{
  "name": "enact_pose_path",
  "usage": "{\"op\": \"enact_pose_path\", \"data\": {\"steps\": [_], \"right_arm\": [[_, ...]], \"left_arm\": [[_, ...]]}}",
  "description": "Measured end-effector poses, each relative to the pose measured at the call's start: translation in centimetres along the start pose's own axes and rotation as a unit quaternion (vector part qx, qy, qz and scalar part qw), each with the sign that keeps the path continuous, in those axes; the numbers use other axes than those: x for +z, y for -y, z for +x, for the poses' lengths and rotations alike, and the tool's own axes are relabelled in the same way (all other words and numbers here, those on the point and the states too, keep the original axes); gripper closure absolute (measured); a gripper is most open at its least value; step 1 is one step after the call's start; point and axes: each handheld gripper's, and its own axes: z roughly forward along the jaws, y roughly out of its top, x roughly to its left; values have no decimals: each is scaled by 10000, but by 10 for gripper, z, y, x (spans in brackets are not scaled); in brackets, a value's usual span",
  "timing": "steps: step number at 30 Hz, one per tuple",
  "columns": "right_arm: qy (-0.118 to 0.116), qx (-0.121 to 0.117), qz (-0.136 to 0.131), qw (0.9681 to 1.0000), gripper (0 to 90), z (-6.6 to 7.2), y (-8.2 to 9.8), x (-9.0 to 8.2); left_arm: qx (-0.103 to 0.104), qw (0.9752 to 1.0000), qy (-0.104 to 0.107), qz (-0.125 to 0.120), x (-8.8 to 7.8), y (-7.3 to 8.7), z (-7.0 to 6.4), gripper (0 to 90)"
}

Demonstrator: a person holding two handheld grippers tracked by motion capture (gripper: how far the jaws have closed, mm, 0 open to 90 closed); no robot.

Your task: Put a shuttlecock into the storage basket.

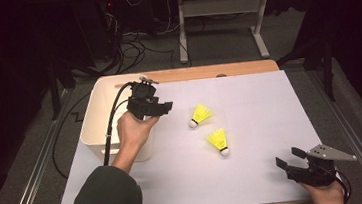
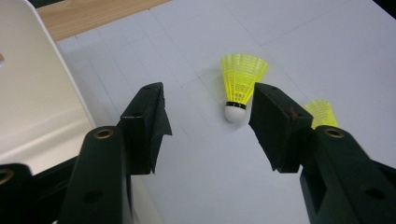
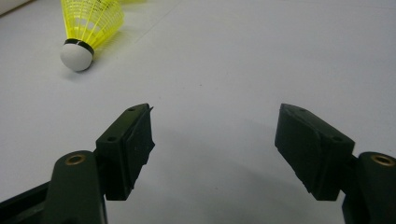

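From where I stand, the left gripper (image 1: 162,109) hangs above the inner edge of the cream bin (image 1: 90,120), held by the left hand (image 1: 132,129), its jaws spread apart with nothing between them. It points across the white table (image 1: 251,125) toward the two yellow shuttlecocks. In the left gripper view the same tool (image 2: 208,126) frames the farther shuttlecock (image 2: 240,84) in the gap between its black jaws, though the jaws are well clear of it and above the surface; the nearer shuttlecock (image 2: 321,112) peeks out behind one of the jaws.

The farther shuttlecock (image 1: 200,114) lies on its side near the middle of the table, white cork tip pointing toward the bin. The nearer shuttlecock (image 1: 219,141) lies just beside it, a little closer to the person, cork toward the person's edge (the two are apart, not touching).

The right gripper (image 1: 289,161) sits low at the near right corner of the table in the right hand (image 1: 326,193), jaws also standing wide and holding nothing. In the right gripper view (image 3: 215,140) bare white table lies between its jaws, and the nearer shuttlecock (image 3: 88,28) rests well ahead, up at the far left.
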Motion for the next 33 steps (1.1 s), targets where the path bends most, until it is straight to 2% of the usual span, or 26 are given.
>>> {"op": "enact_pose_path", "data": {"steps": [33], "right_arm": [[-6,2,1,10000,283,0,0,0]], "left_arm": [[182,9996,169,99,24,-2,-20,458]]}}
